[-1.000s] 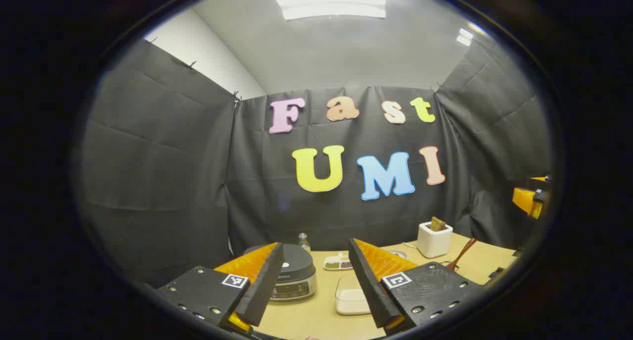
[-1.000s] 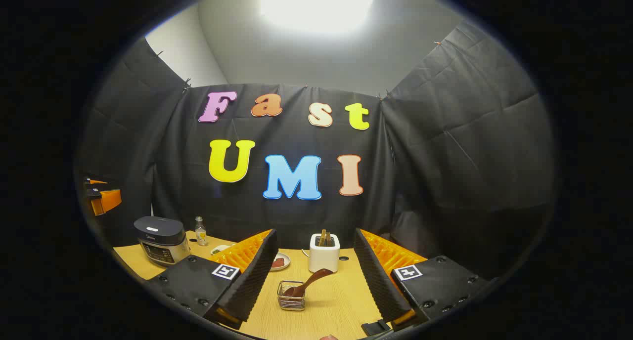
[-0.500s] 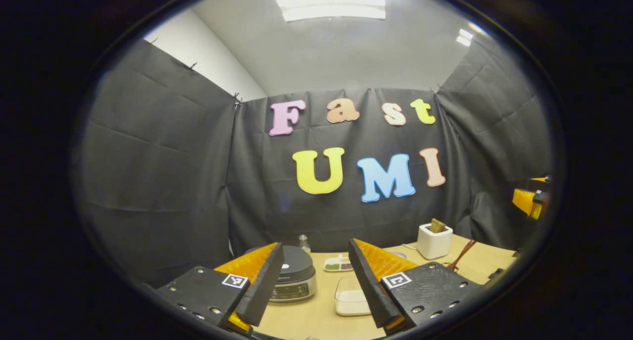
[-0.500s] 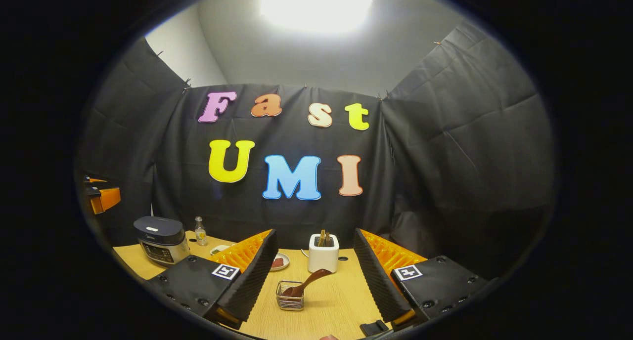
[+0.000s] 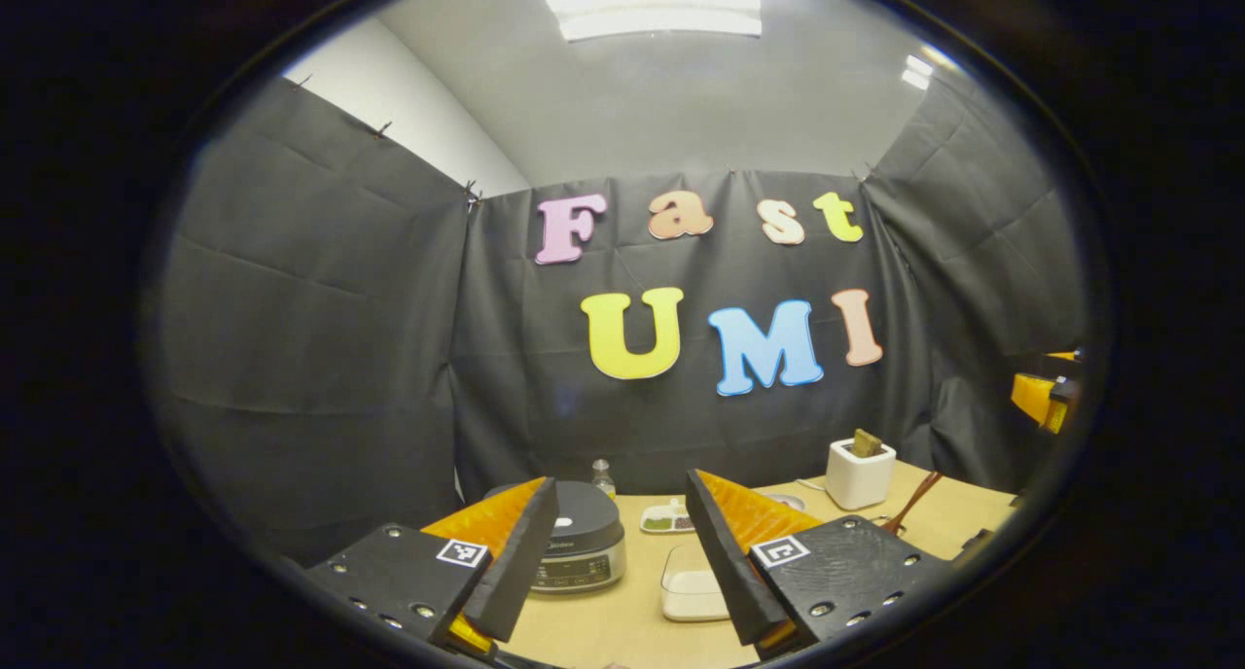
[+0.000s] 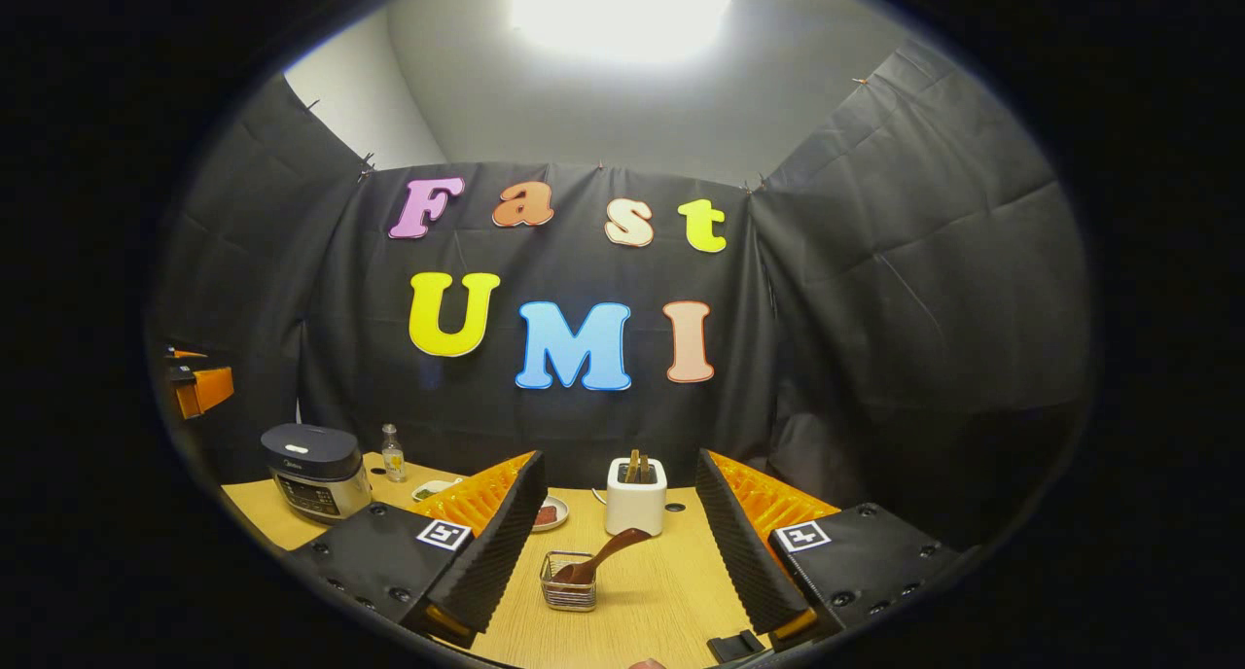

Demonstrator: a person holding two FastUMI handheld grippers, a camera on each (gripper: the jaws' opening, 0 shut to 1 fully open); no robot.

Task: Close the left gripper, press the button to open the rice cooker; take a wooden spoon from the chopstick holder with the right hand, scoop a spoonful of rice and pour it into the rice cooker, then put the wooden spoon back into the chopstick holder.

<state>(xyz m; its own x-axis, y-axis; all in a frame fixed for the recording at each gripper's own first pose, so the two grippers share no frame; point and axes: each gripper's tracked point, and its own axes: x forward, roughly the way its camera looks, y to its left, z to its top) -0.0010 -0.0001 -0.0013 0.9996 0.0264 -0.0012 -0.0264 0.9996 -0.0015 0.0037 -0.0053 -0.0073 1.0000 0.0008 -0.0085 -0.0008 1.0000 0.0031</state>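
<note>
In the left gripper view, the left gripper [image 5: 613,562] hangs above the near edge of the table [image 5: 622,625] with its jaws spread wide and nothing between them. Past the left finger stands the cooker [image 5: 581,543], lid down, its round top button [image 5: 562,522] facing up and its control panel facing the camera; there is a brand mark above the panel, too small to read. A small bottle [image 5: 604,475] stands behind it. Between the fingers sits a clear box of rice [image 5: 689,584], and beyond it a small divided dish [image 5: 666,520]. At the right stands the white holder [image 5: 860,474], upright, with wooden handles poking straight up from its top. Near it a spoon [image 5: 912,502] leans, its handle slanting up to the right. The right gripper [image 5: 1046,397] shows at the far right edge, well above the table.

In the right gripper view, the right gripper [image 6: 618,552] is likewise spread wide and empty. Between its fingers sits a wire basket [image 6: 571,581] with the spoon [image 6: 605,554] in it, bowl down, long axis slanting up to the right. Just behind stands the holder [image 6: 635,495], its handles vertical. A small plate [image 6: 552,513] lies beside it. The cooker [image 6: 314,470] stands at the far left, panel turned toward the camera, its lettering unreadable, the bottle [image 6: 393,454] next to it. The left gripper [image 6: 199,385] shows at the left edge.
</note>
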